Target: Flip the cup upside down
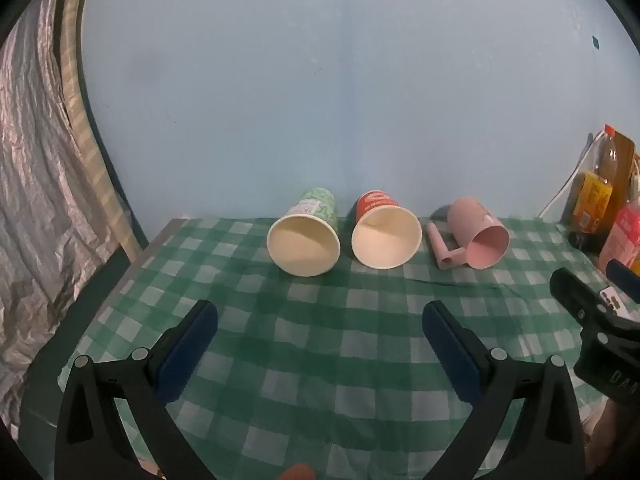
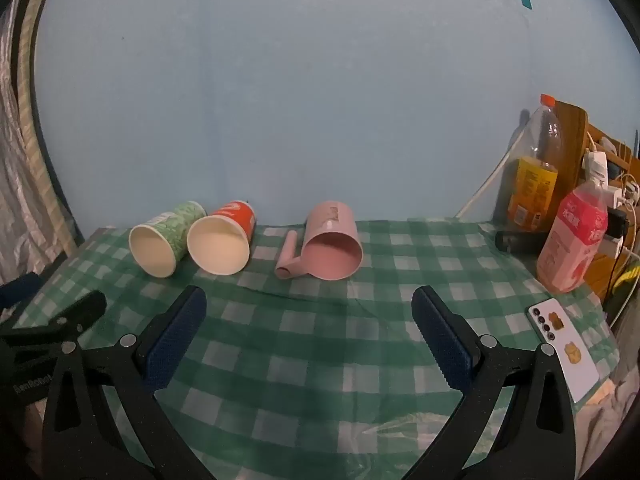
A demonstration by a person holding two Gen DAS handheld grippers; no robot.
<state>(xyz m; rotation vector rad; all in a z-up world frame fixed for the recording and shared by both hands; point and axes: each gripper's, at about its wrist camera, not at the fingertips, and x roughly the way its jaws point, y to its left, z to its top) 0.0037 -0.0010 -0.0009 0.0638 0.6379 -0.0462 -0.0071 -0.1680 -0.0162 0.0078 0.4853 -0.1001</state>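
Note:
Three cups lie on their sides near the wall, mouths toward me: a green paper cup (image 1: 305, 236) (image 2: 160, 240), a red paper cup (image 1: 386, 234) (image 2: 222, 240) and a pink mug (image 1: 478, 236) (image 2: 332, 244) with its handle (image 1: 442, 248) (image 2: 289, 258) on the left. My left gripper (image 1: 320, 316) is open and empty, above the cloth in front of the paper cups. My right gripper (image 2: 308, 304) is open and empty, in front of the pink mug. Each gripper shows at the edge of the other's view.
A green checked cloth (image 1: 320, 360) (image 2: 312, 360) covers the table against a pale blue wall. At the right stand a yellow-labelled bottle (image 2: 534, 184), a pink bottle (image 2: 574, 244) and a dark cylinder (image 2: 520, 242). A white phone (image 2: 564, 348) lies at the right edge. Silver curtain (image 1: 32, 200) hangs left.

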